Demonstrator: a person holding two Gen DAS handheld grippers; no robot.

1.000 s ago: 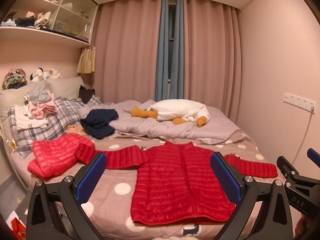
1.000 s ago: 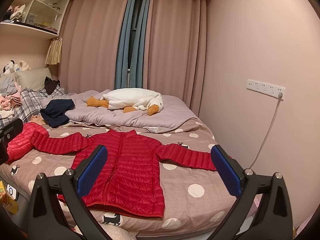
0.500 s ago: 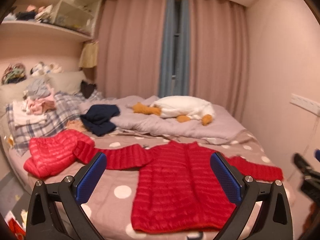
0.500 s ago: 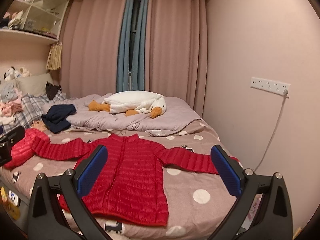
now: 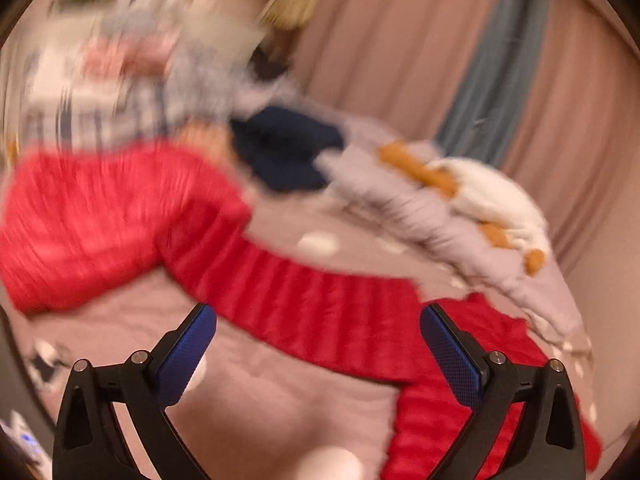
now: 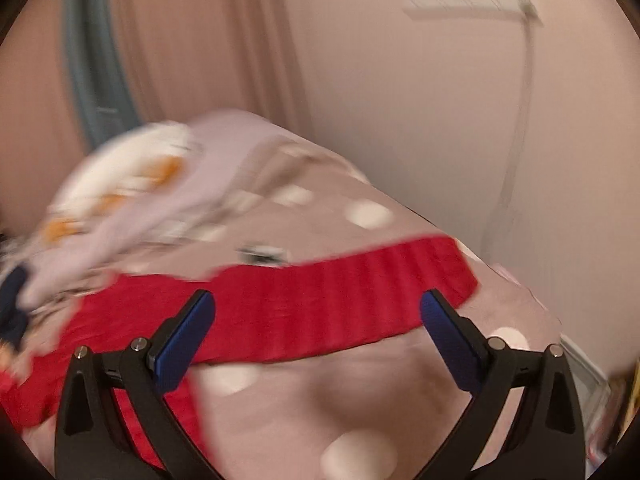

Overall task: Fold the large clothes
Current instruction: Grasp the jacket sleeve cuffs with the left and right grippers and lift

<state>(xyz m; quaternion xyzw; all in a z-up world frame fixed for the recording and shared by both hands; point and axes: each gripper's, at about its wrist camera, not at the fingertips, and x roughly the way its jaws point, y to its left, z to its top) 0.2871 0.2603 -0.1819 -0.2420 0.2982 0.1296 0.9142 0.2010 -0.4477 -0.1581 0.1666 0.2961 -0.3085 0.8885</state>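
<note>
Left gripper point(image 5: 318, 348): jaws wide apart, holding nothing, poised over the left sleeve point(image 5: 304, 300) of the red jacket point(image 5: 432, 412). Right gripper point(image 6: 318, 336): jaws equally wide, empty, poised over the right sleeve point(image 6: 360, 280). The jacket lies spread flat on the polka-dot bedspread point(image 6: 380, 392). Risk: both views are motion-blurred, so a closure now may miss the cuff or pinch the bedspread with it. The quilted shell looks slick and puffy, with narrow horizontal ribs; a shallow pinch may slip. A second red garment point(image 5: 88, 216) lies bunched at the left sleeve end and may snag

Dotted bed point(image 5: 256, 392), red jacket point(image 5: 320, 312) (spread flat)
</note>
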